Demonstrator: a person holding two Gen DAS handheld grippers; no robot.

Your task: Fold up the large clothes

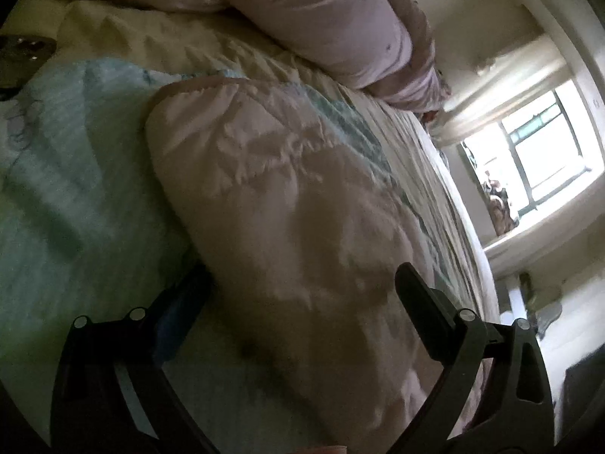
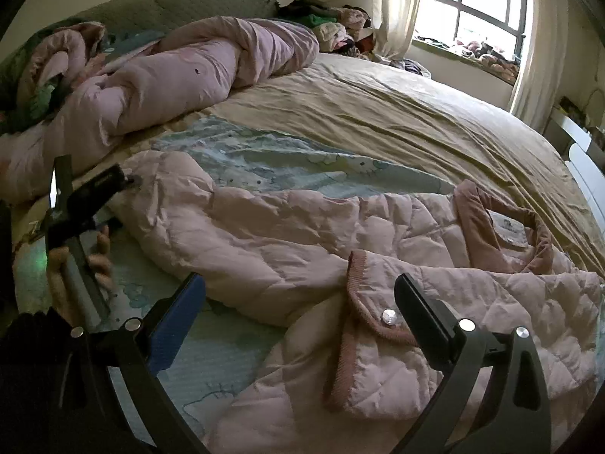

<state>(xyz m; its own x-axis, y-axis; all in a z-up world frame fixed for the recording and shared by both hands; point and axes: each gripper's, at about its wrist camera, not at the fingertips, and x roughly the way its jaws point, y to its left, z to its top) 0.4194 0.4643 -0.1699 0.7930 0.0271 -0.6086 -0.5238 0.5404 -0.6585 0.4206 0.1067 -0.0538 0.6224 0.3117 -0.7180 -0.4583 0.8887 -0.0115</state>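
A pink quilted jacket (image 2: 287, 234) lies spread on the bed, its collar (image 2: 503, 223) to the right. One sleeve is folded across the front, and its ribbed cuff (image 2: 355, 295) carries a snap button. My right gripper (image 2: 298, 302) hovers open just above that cuff. My left gripper (image 2: 113, 185), held by a hand (image 2: 100, 257), sits at the jacket's far left hem. In the left wrist view the left gripper (image 1: 298, 302) is open, with the jacket (image 1: 287, 196) bulging between its wide-apart fingers.
A rolled pink duvet (image 2: 181, 72) lies along the back left of the bed. A tan sheet (image 2: 378, 113) and a light blue cartoon sheet (image 2: 264, 162) cover the mattress. Piled clothes (image 2: 332, 26) sit by the window (image 2: 480, 3).
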